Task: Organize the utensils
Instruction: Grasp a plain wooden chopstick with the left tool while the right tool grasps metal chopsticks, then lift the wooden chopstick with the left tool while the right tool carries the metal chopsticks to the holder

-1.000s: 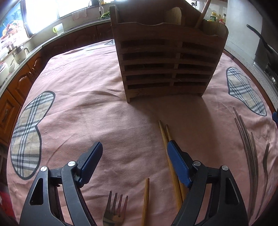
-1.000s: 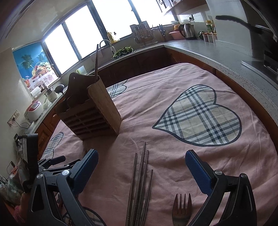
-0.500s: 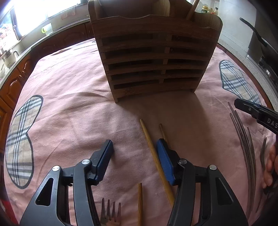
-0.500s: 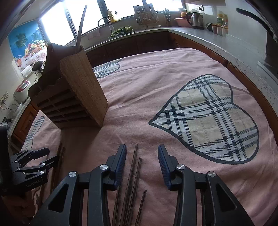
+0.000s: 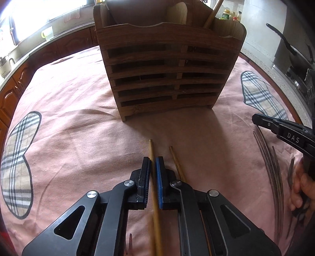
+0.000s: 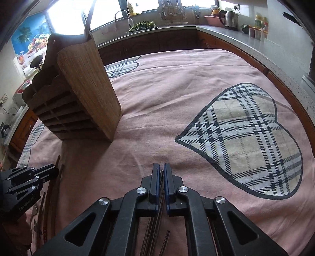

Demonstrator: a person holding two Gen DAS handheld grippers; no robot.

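A wooden slatted utensil holder (image 5: 167, 72) stands on the pink cloth; it also shows in the right wrist view (image 6: 78, 94). My left gripper (image 5: 153, 163) is shut on a wooden chopstick (image 5: 155, 197) lying on the cloth. A second wooden chopstick (image 5: 176, 163) lies just to its right. My right gripper (image 6: 161, 169) is shut on dark metal chopsticks (image 6: 157, 222). More dark chopsticks (image 5: 269, 163) lie at the right in the left wrist view.
The pink cloth (image 6: 177, 98) has plaid heart patches (image 6: 246, 141). The holder has a wooden spatula (image 5: 177, 11) and other utensils in it. Kitchen counters (image 6: 246, 39) with a kettle ring the table. A fork tine (image 5: 130, 240) shows at the bottom edge.
Both grippers moved forward and down and closed: the left on the wooden chopstick, the right on the dark metal chopsticks.
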